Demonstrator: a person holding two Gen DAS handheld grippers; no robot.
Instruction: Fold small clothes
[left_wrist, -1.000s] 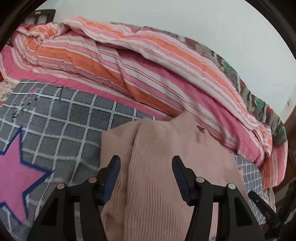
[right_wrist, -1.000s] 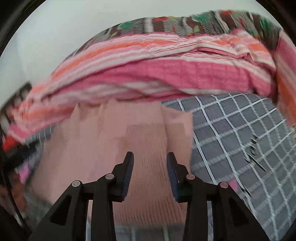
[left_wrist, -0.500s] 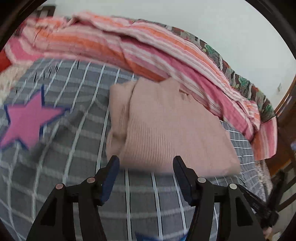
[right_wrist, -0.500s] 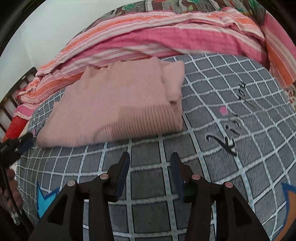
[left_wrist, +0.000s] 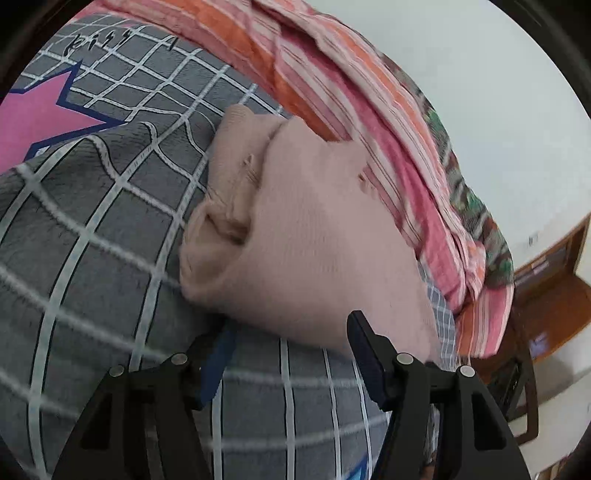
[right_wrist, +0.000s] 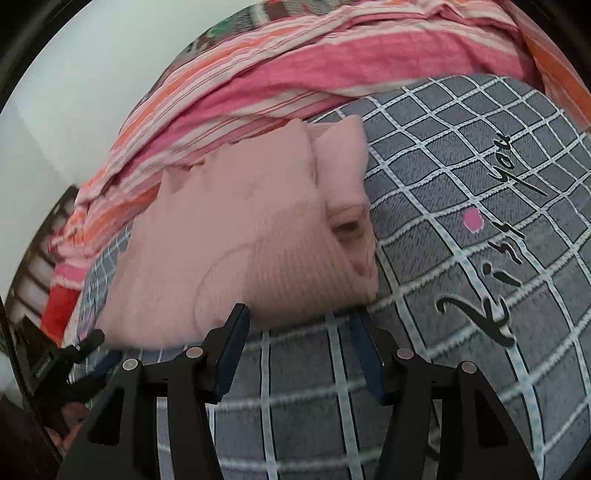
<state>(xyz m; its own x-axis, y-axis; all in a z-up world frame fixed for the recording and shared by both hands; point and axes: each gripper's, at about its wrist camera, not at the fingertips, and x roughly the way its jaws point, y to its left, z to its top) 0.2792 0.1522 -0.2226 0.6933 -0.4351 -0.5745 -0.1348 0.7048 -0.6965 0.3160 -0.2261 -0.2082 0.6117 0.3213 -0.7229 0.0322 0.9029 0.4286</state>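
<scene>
Both grippers, left and right, fingers apart, are reaching the sweater's near hem on the bed, beside the quilt; next: clamp hem, fold away.

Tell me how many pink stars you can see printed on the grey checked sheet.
1: the pink star lies at the left of the grey checked sheet, left of the folded sweater. Others may lie out of view.

There is one folded pink sweater, one grey checked blanket, one striped quilt and two grippers.
</scene>
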